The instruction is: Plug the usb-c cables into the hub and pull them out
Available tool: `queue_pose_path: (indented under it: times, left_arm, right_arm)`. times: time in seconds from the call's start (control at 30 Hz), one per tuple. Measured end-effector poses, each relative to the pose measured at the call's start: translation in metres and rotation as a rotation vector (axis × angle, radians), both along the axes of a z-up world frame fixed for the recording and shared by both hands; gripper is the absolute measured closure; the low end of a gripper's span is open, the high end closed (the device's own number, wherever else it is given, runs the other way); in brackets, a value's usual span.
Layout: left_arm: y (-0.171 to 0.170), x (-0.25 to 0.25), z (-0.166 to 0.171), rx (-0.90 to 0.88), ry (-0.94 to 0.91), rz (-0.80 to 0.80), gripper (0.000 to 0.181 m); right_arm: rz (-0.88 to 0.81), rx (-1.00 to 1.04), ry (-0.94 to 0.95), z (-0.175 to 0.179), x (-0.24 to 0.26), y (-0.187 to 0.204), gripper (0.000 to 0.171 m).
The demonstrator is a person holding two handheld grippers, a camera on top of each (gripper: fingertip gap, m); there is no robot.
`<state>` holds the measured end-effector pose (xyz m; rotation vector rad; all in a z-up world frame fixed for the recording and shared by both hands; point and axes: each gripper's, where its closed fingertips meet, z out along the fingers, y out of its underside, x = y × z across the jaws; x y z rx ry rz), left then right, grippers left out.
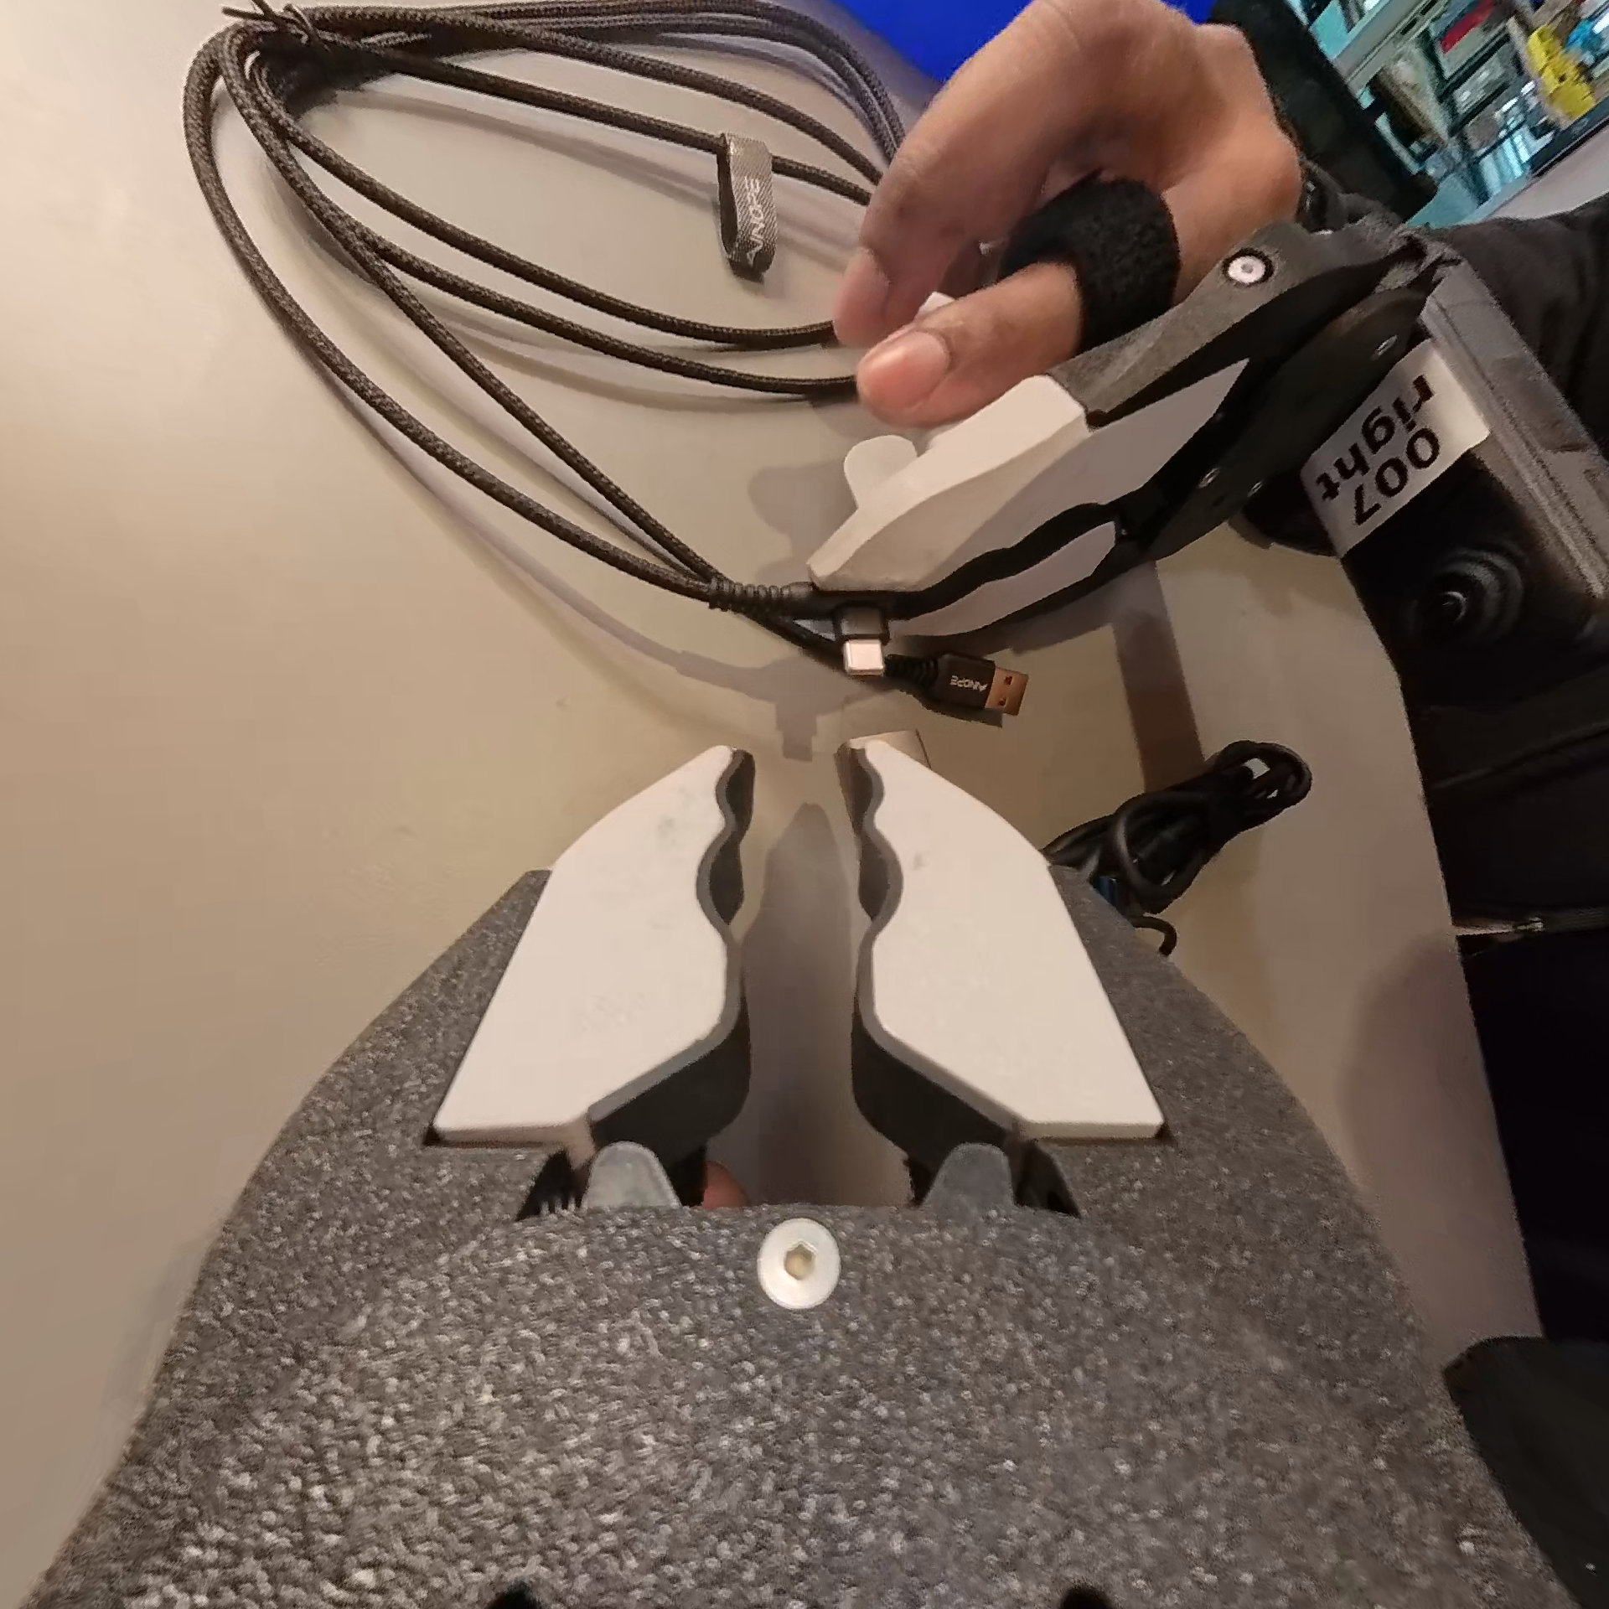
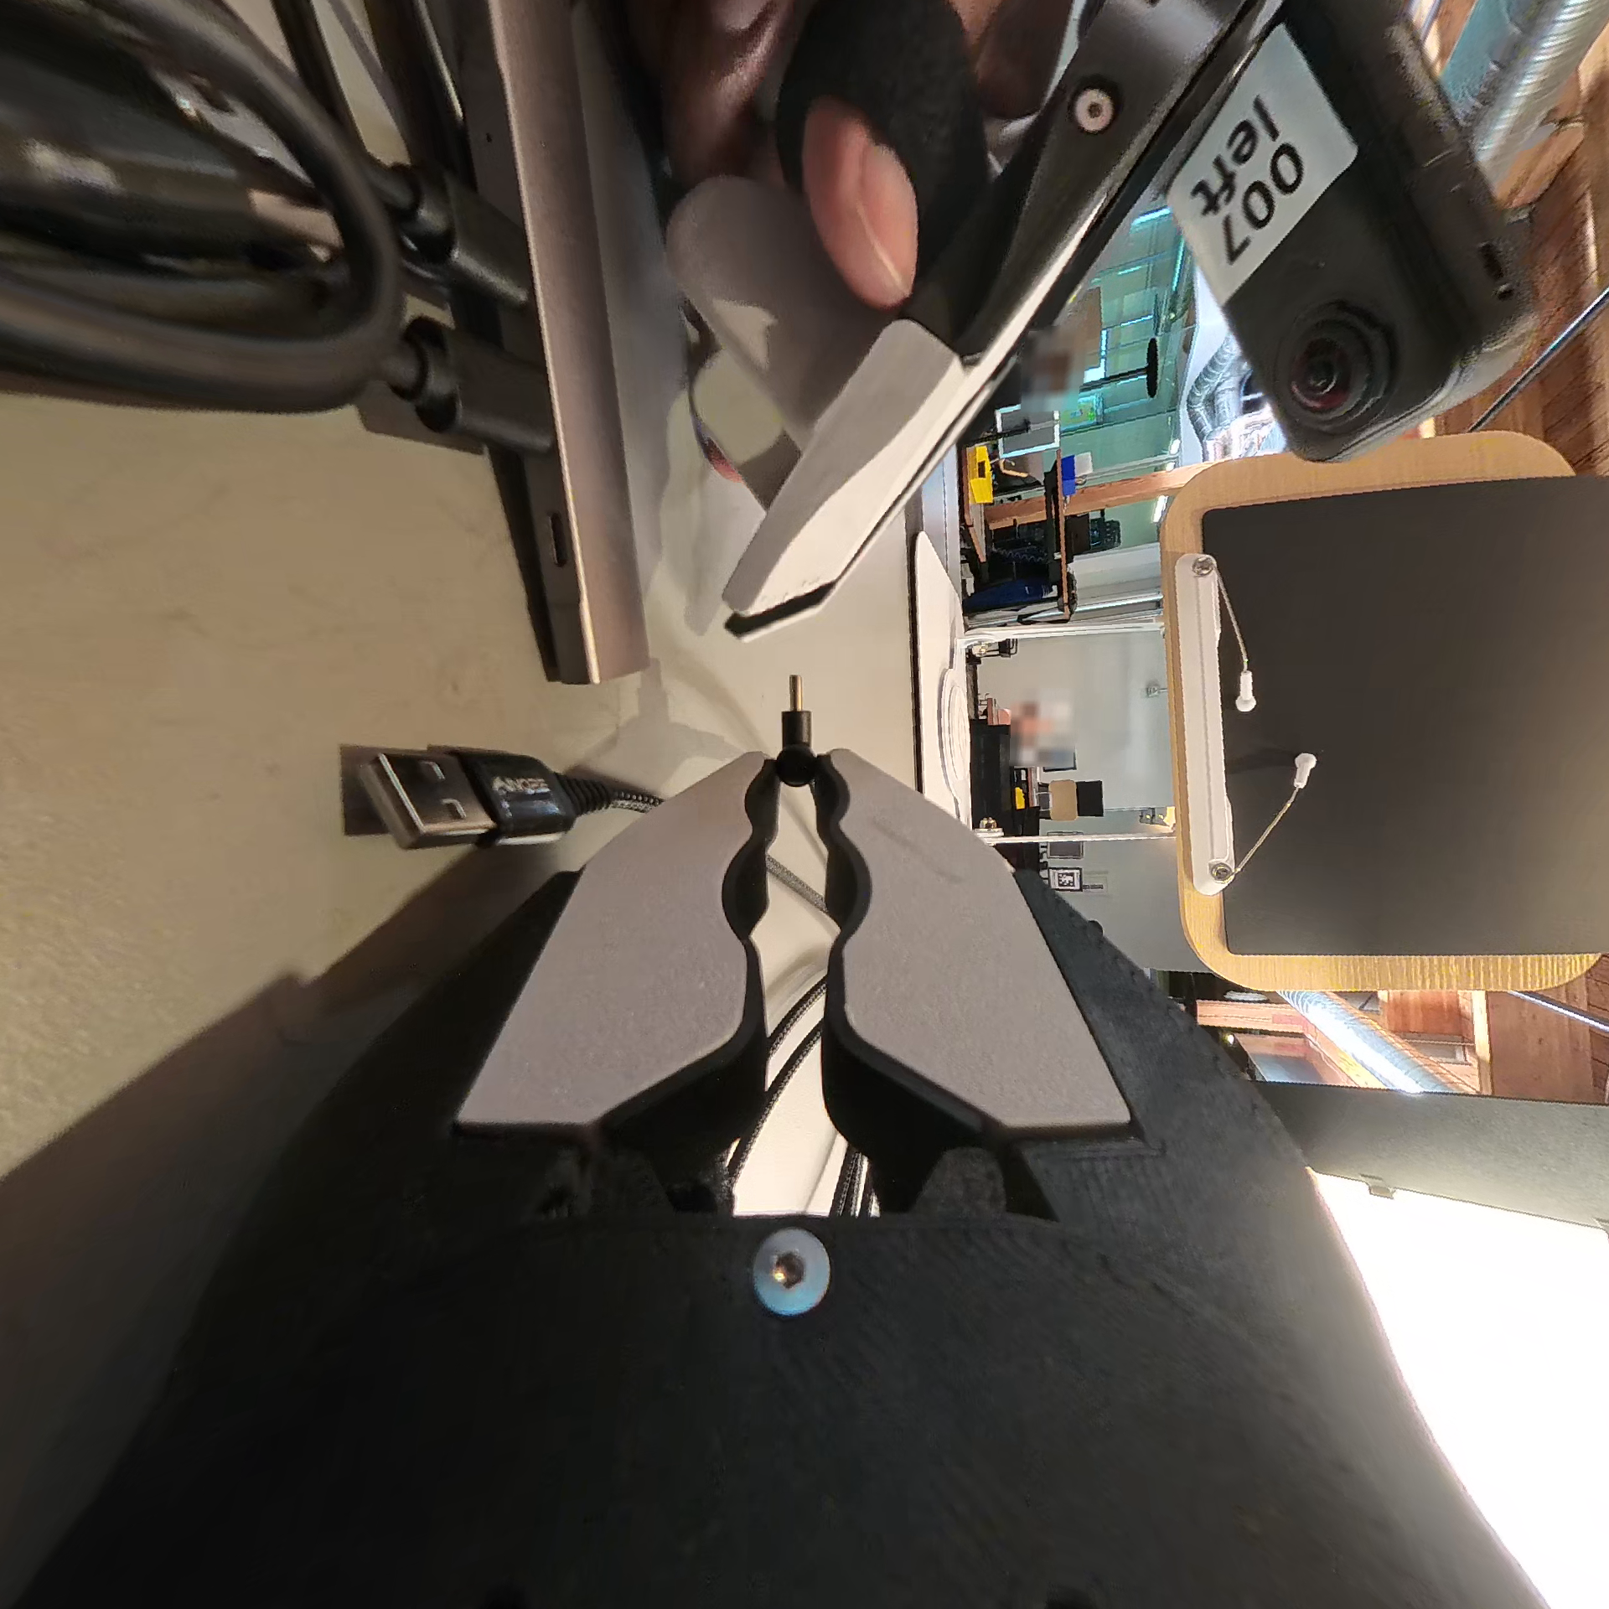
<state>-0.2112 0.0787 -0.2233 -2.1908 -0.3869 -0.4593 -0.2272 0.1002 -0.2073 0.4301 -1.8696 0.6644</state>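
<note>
Underneath, a cream tabletop (image 1: 261, 784); beyond, a bright, shelf-lined workshop (image 2: 1088, 522).

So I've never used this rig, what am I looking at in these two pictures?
There is no robot: a person holds a two-finger gripper in each hand, with a camera on each looking along its fingers. The left wrist view shows the left gripper, open and empty, over the beige table. Beyond it the right gripper pinches the USB-C plug of a braided cable. The right wrist view shows that gripper shut on the plug, with the grey hub on the left, black cables already in it.
</note>
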Motion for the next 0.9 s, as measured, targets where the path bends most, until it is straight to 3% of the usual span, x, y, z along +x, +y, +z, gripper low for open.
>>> queue_pose_path:
  times: [0.63,0.9]
  left_arm:
    - [-0.001,-0.004,0.006,0.055,-0.107,0.056,0.159]
    - [0.002,0.021,0.005,0.018,-0.023,-0.054,0.129]
  right_arm:
    - [0.015,-0.036,0.004,0.003,0.000,0.000,0.163]
    - [0.010,-0.065,-0.013,0.003,-0.003,0.001,0.163]
